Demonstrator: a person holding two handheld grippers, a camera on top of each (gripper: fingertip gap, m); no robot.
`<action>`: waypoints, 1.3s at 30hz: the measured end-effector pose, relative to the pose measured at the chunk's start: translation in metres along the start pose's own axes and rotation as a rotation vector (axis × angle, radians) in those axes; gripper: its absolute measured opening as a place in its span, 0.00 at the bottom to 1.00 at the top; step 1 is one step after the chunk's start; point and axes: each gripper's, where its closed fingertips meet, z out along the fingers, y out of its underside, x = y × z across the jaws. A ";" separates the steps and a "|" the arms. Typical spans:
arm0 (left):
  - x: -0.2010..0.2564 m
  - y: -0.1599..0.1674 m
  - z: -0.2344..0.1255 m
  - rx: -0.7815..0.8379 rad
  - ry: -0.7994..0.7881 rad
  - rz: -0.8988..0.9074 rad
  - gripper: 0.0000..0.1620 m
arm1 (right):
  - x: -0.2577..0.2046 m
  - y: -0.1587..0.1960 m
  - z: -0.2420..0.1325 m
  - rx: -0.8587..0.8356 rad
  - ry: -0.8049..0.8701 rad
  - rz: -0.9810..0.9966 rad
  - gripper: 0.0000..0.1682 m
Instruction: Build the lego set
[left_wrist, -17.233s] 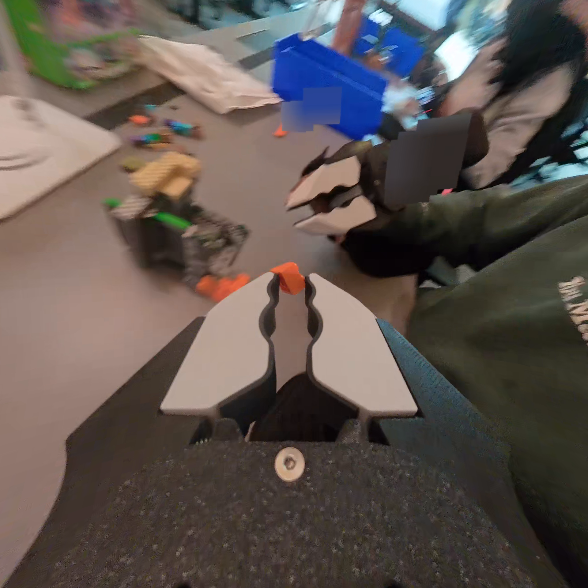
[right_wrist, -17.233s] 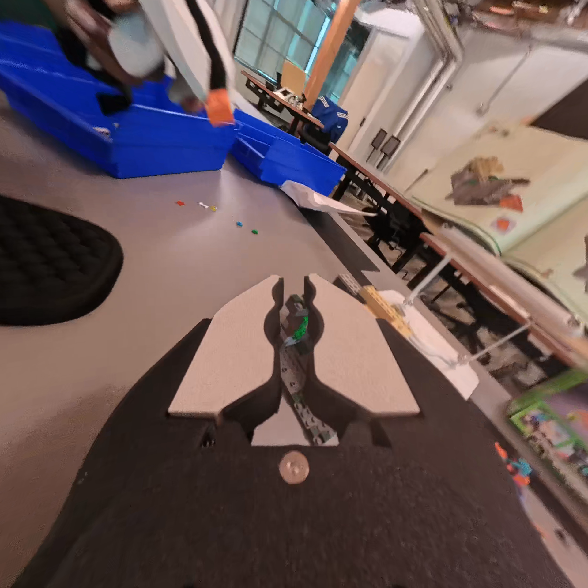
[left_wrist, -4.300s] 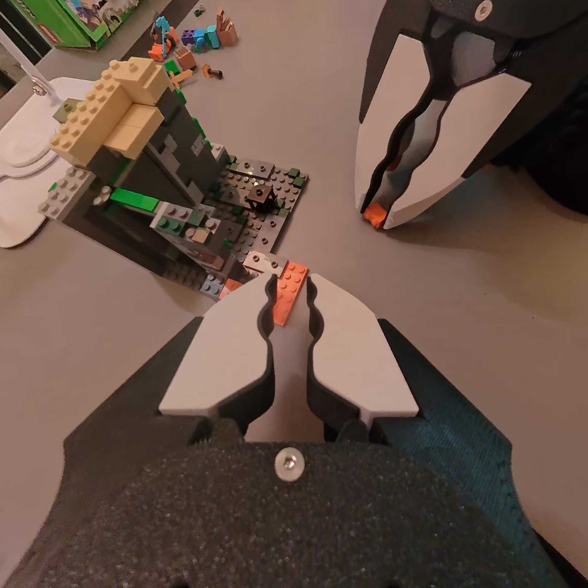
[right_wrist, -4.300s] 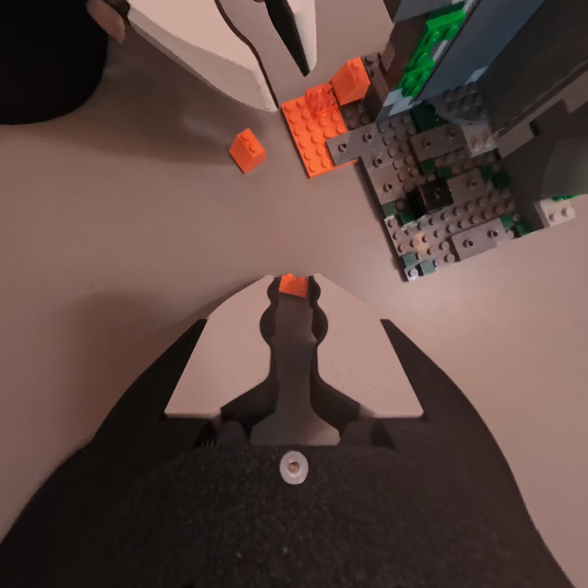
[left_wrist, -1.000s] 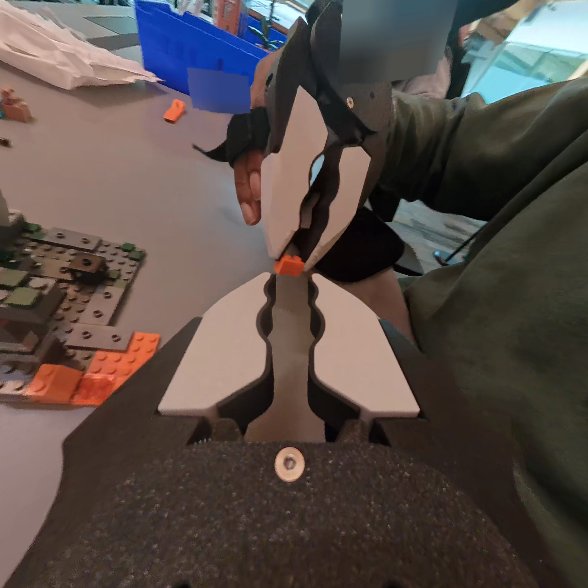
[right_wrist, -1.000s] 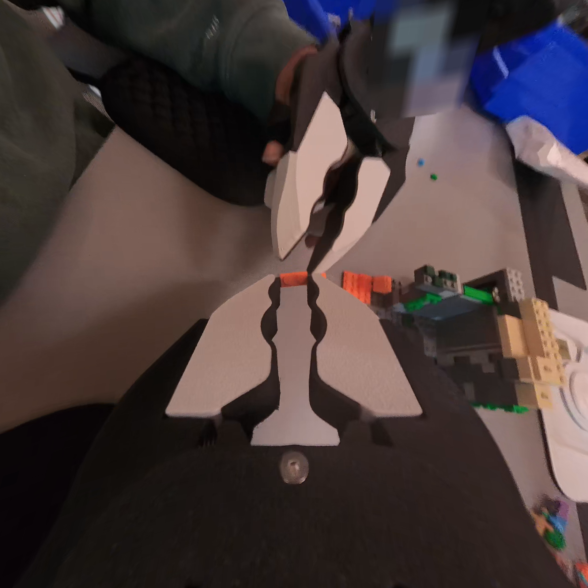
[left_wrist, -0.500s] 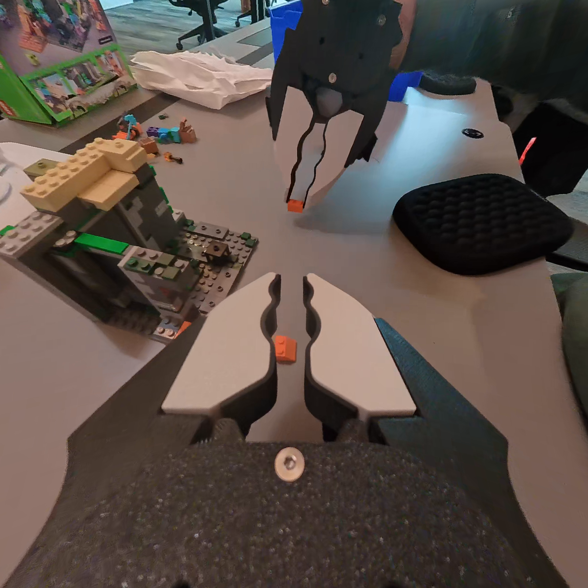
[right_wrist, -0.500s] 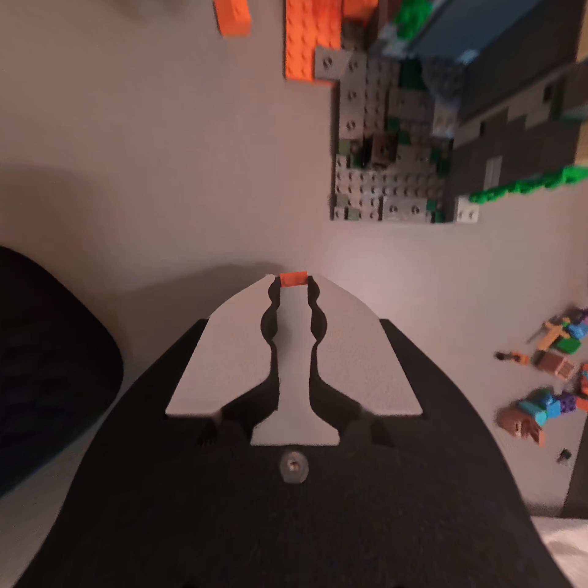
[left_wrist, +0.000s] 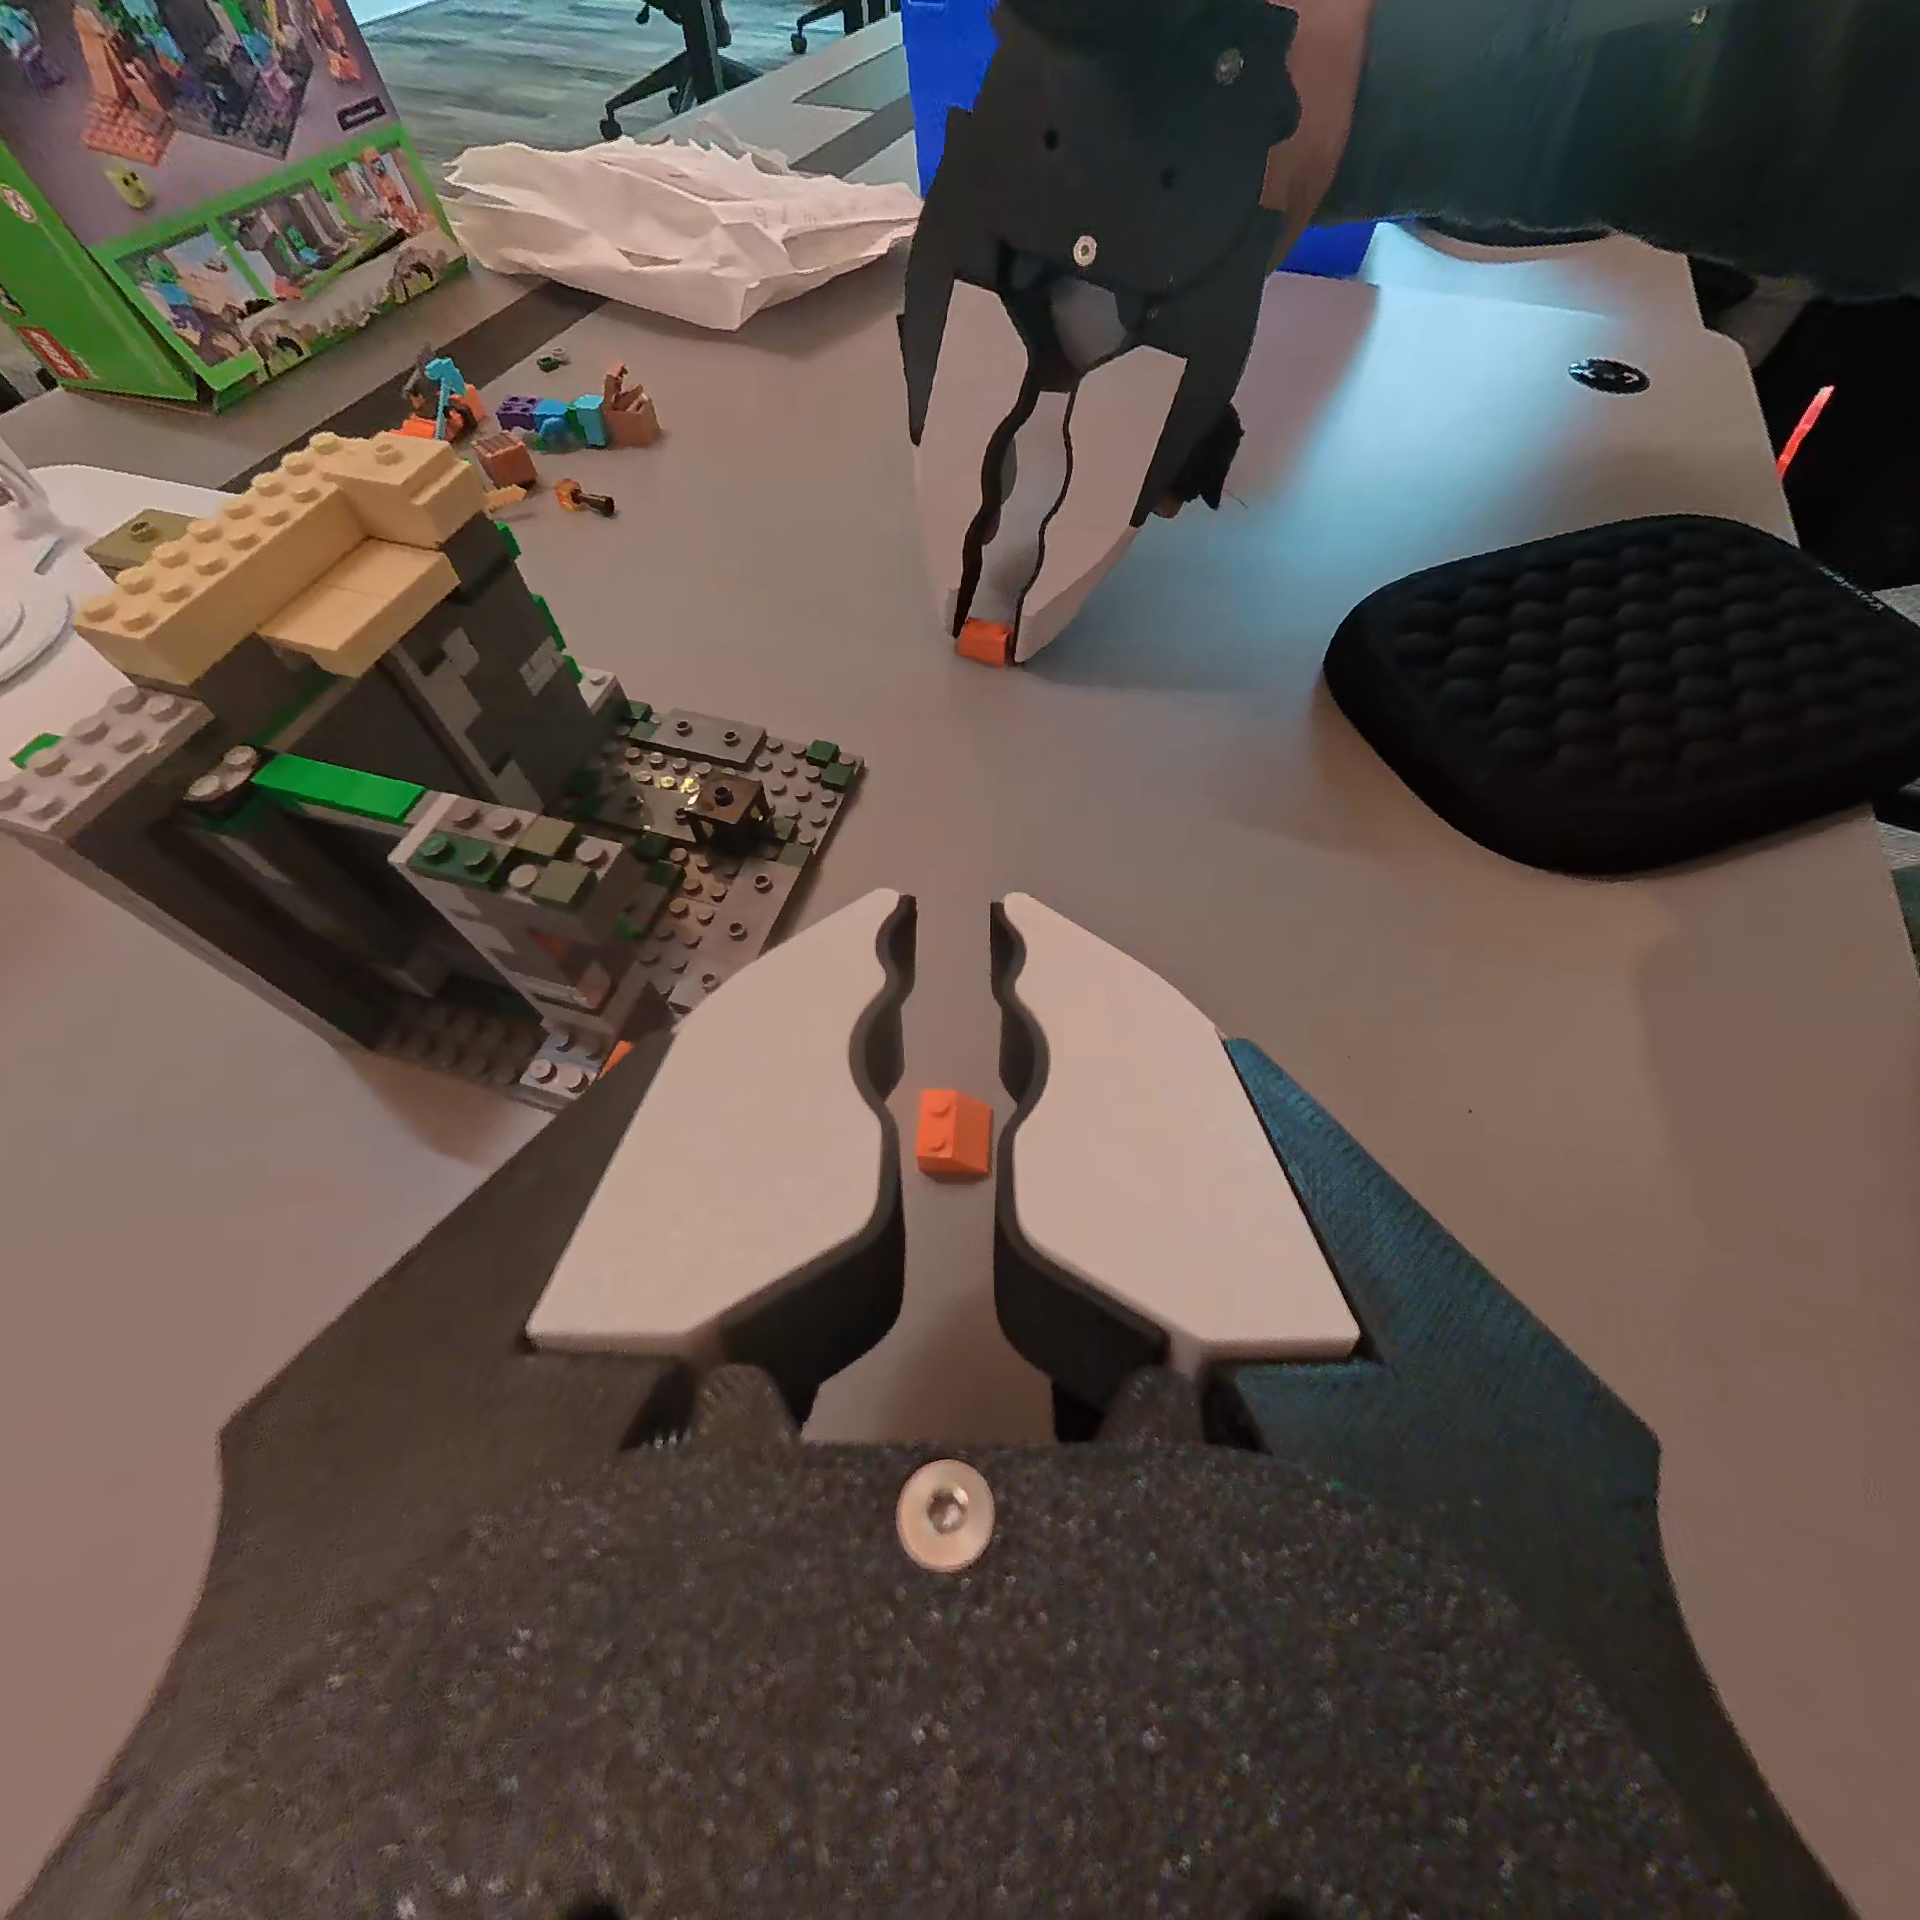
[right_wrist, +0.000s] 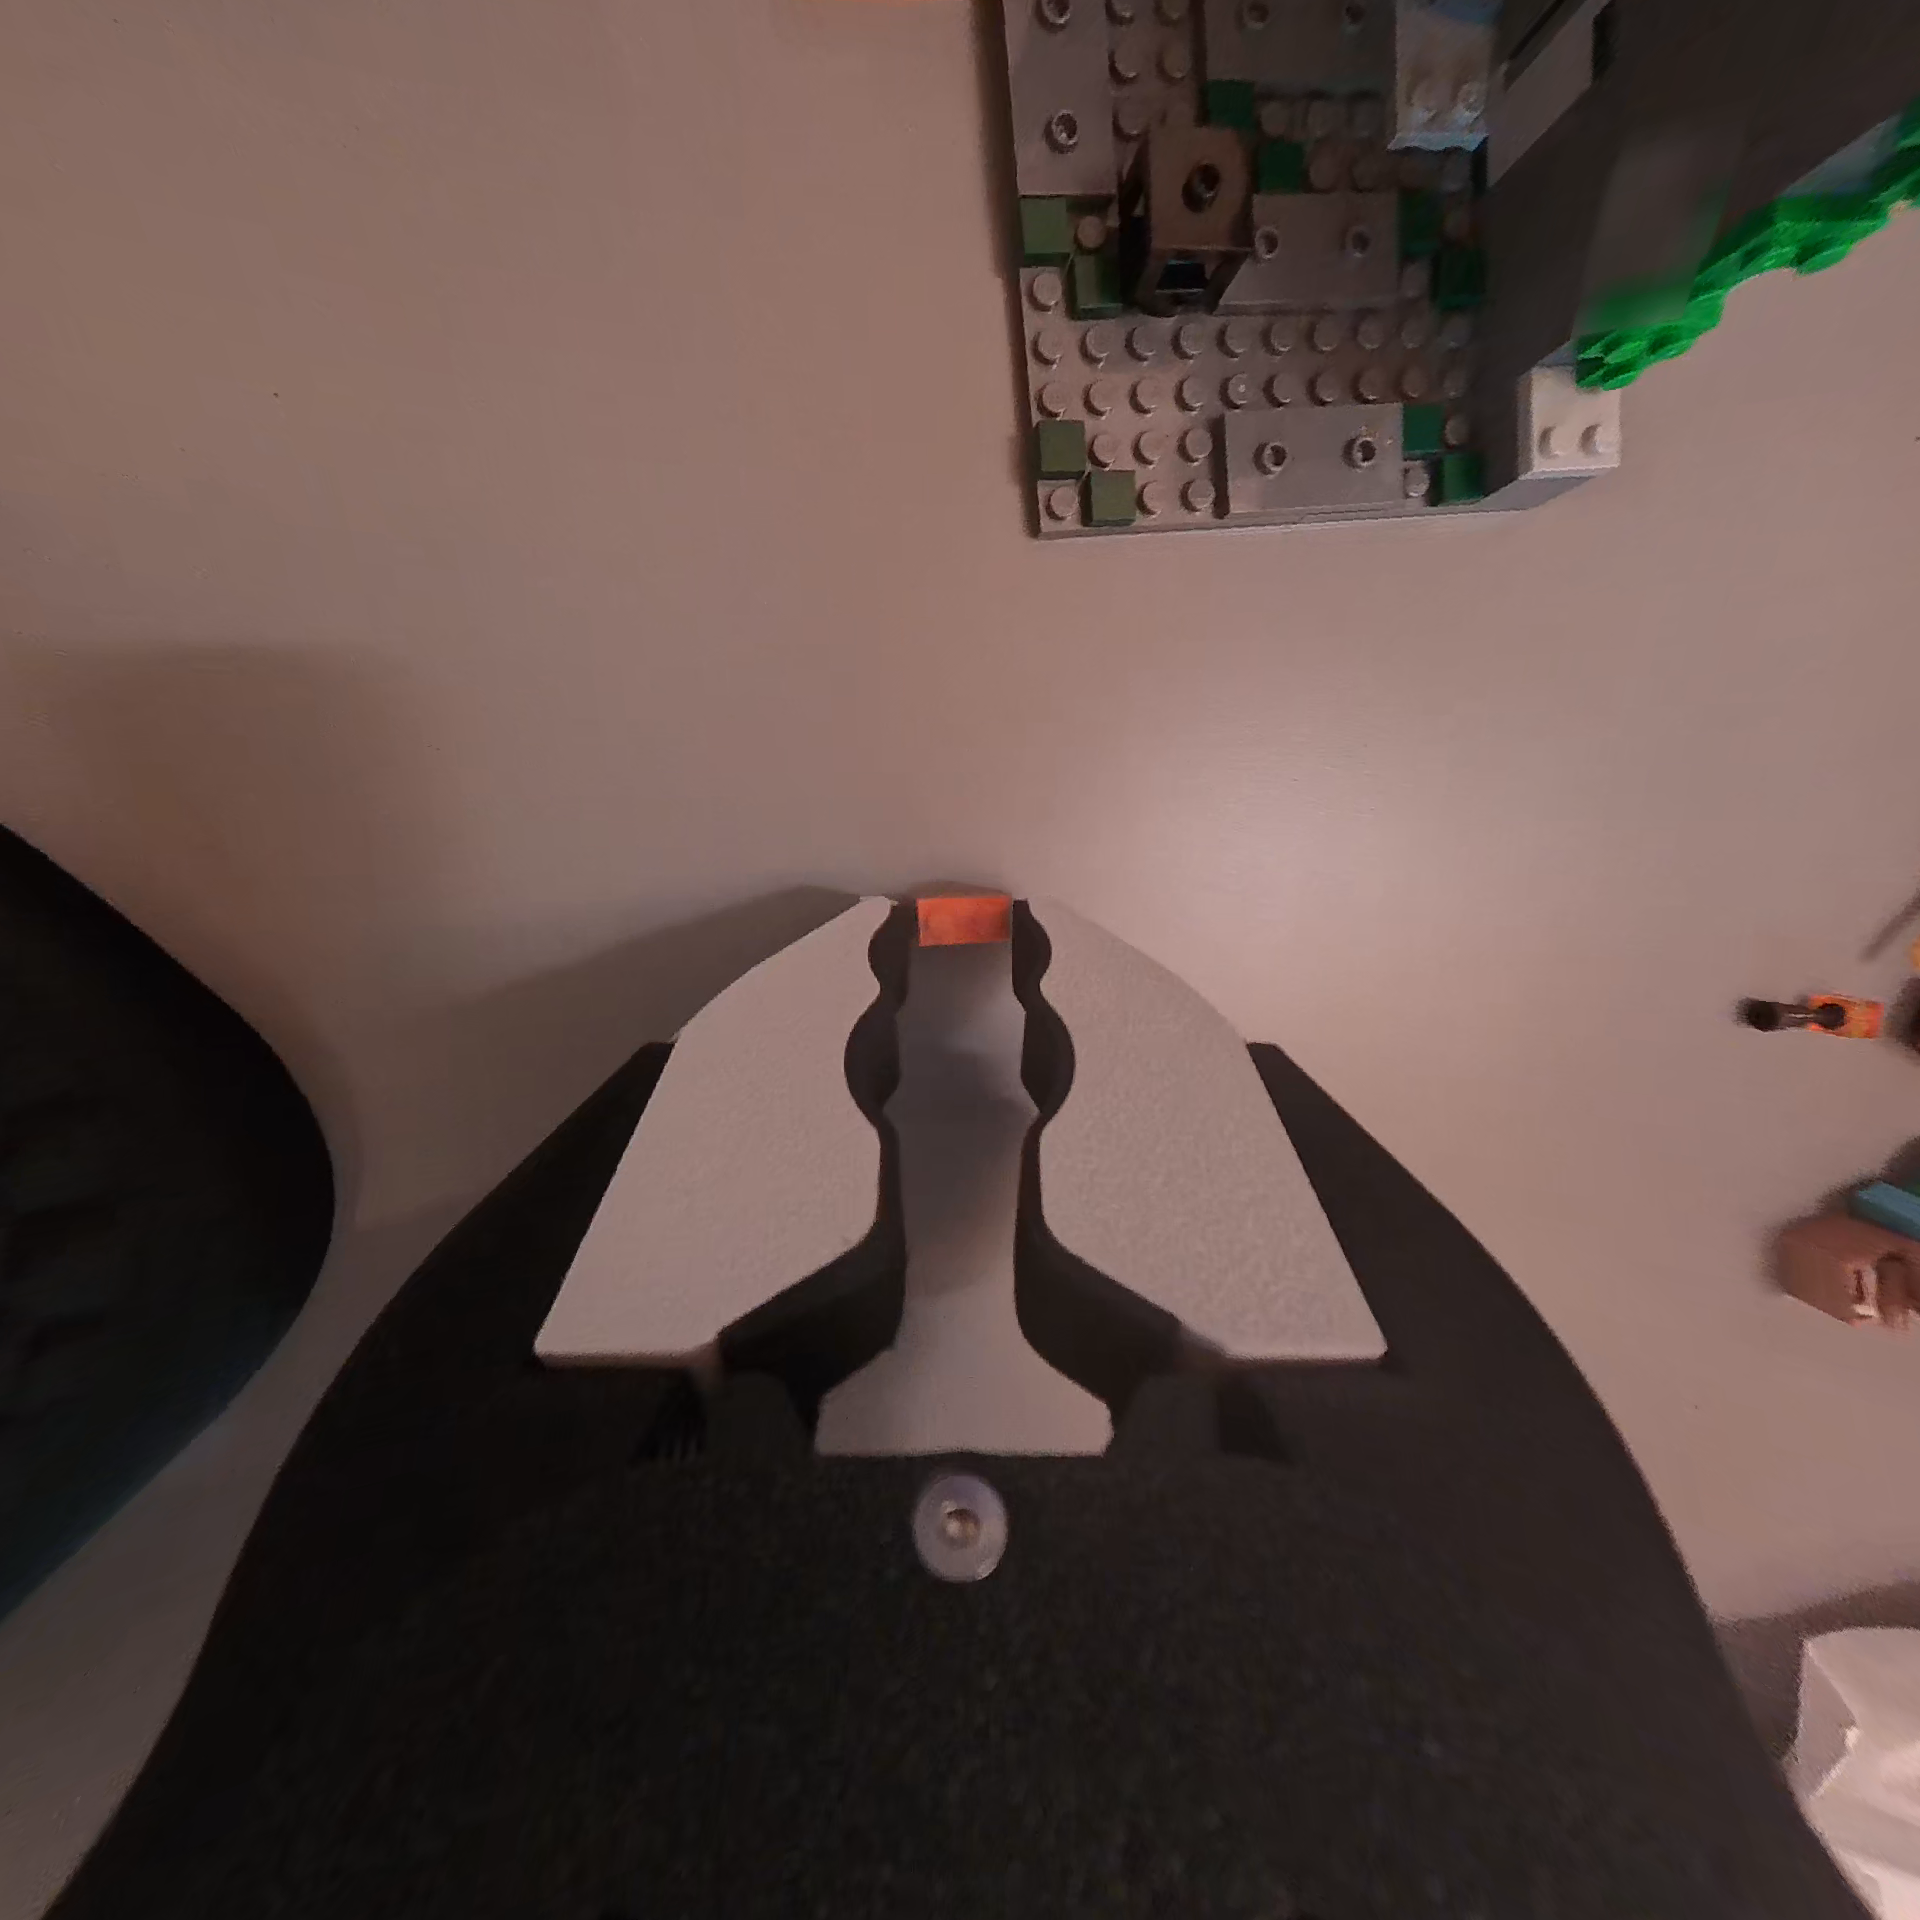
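Lego build (left_wrist: 343, 790), grey with tan top; right gripper (right_wrist: 961, 904) pinches orange brick (right_wrist: 962, 922), left gripper (left_wrist: 954, 904) parted, empty.

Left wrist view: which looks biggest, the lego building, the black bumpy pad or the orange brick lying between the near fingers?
1. lego building
2. black bumpy pad, nearly as big and farther off, so unsure
3. orange brick, clearly smallest

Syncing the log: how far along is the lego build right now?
Done: the grey-and-tan brick structure stands assembled on its studded grey baseplate.

In hand: the right gripper pinches a small orange brick at the grey table. The left gripper is open above a second orange slope brick lying loose on the table.

Left: both orange bricks are unattached, and small loose pieces wait by the green box.
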 end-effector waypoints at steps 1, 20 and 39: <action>0.000 0.000 0.000 0.000 -0.002 -0.001 0.08 | 0.000 -0.001 0.000 0.007 -0.001 0.004 0.11; -0.005 0.003 0.002 -0.011 -0.044 0.023 0.08 | 0.034 -0.061 -0.032 0.382 0.171 0.130 0.21; -0.061 -0.009 -0.031 0.134 -0.293 -0.094 0.02 | 0.103 -0.101 -0.012 0.516 0.285 0.207 0.30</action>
